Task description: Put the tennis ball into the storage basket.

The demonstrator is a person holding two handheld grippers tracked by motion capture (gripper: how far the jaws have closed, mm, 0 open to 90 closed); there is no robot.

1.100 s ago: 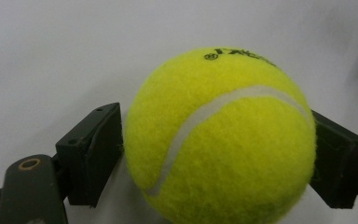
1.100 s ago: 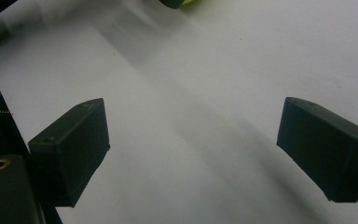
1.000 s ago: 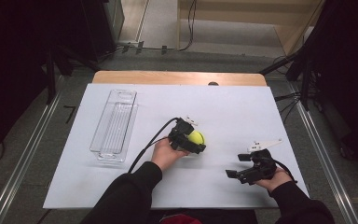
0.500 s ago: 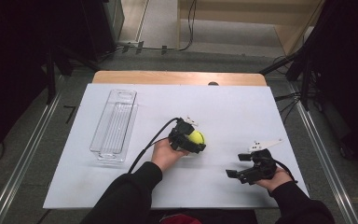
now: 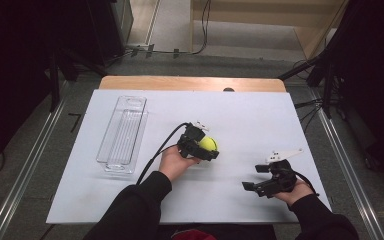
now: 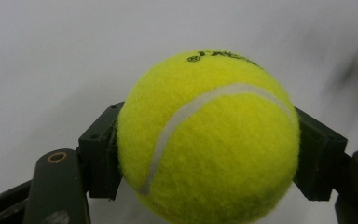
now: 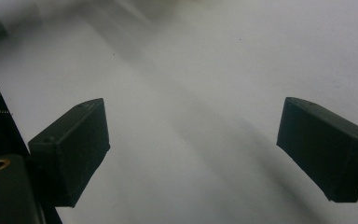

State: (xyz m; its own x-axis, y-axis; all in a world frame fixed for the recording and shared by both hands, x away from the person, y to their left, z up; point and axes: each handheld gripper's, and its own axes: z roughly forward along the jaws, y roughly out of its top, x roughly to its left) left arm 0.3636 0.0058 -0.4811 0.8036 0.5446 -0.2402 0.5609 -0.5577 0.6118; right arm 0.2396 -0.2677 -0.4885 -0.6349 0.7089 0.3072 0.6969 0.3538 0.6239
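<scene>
My left tool (image 6: 208, 140) has just been closing, and its 2 black jaws now clamp the fuzzy yellow tennis ball (image 6: 208, 140) from both sides, mid-counter on the white sheet (image 5: 260, 120). A second ago the ball sat in the same spot with the jaws wider around it, so I judge the grasp made and a lift possible next. My right tool (image 7: 191, 149) rests released, jaws wide apart. The clear plastic tray (image 5: 123, 131) lies well apart to the left.

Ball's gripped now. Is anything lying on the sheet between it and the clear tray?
Nothing visible. The ball sits in the left tongs, and only bare white sheet lies between it and the tray to its left. The right tongs are off on the other side.
</scene>
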